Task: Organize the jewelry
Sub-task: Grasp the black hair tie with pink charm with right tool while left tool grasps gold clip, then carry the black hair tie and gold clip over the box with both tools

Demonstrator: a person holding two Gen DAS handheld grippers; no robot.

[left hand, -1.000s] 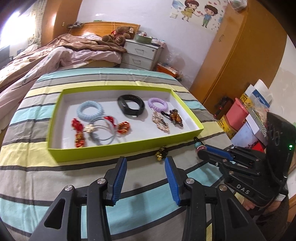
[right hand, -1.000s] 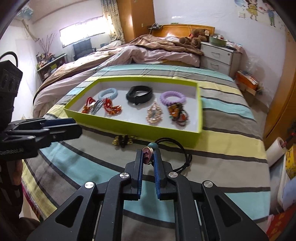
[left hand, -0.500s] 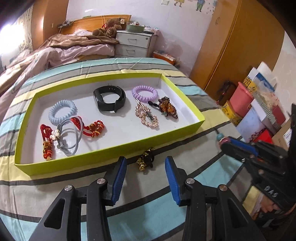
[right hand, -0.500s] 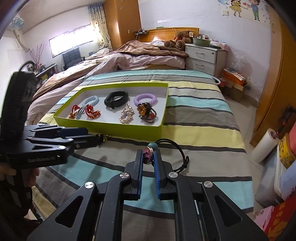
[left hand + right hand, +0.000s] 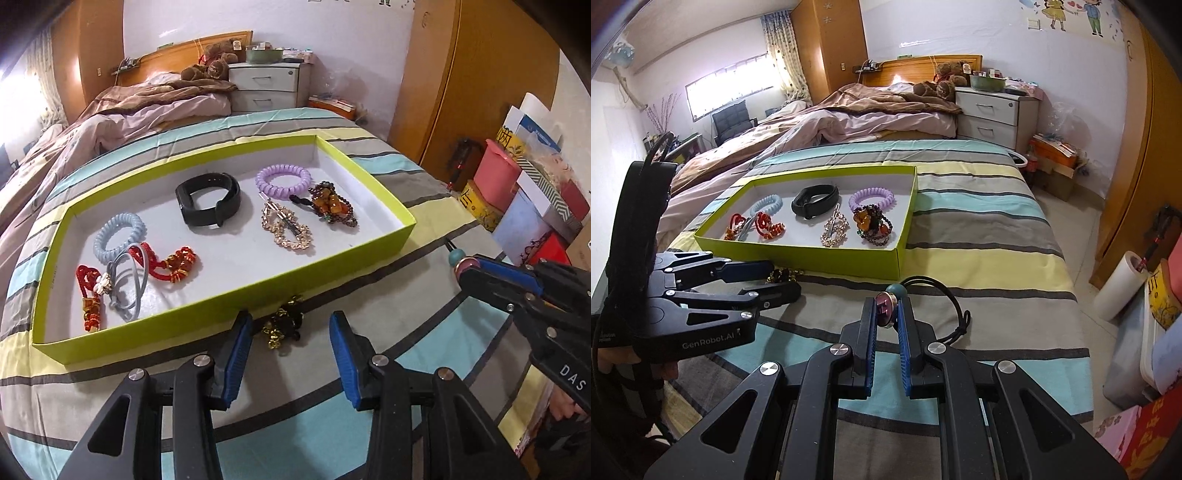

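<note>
Left gripper (image 5: pixel 291 334): jaws apart, nothing between the pads; poised over a gold-and-black bead ornament (image 5: pixel 282 326) lying on the striped bedspread (image 5: pixel 110 398), just outside the front wall of the lime-green tray (image 5: pixel 369 240). Contact between pads and ornament: none visible.

Right gripper (image 5: pixel 887 314): clamped on a round pink-and-metal charm (image 5: pixel 885 308) with a teal bead (image 5: pixel 897 290) just beyond the fingertips; attached black cord (image 5: pixel 945 295) looping away over the bedspread. Same gripper seen at right edge of left wrist view, beside the tray's near right corner, outside it.

Tray contents, white floor, left wrist view:
- left end: light-blue spiral hair tie (image 5: pixel 120 232), grey elastic loops (image 5: pixel 127 288), red knotted cord bracelets with gold beads (image 5: pixel 173 264), partly overlapping one another
- centre: black wristband (image 5: pixel 208 201), on its own
- right end: lilac spiral hair tie (image 5: pixel 283 181), gold rhinestone clip (image 5: pixel 288 227), amber-and-dark beaded piece (image 5: pixel 330 206), closely grouped

Background: unmade bed, white nightstand (image 5: pixel 993 110), wooden wardrobe. Part of a hand behind the left gripper body in right wrist view.
</note>
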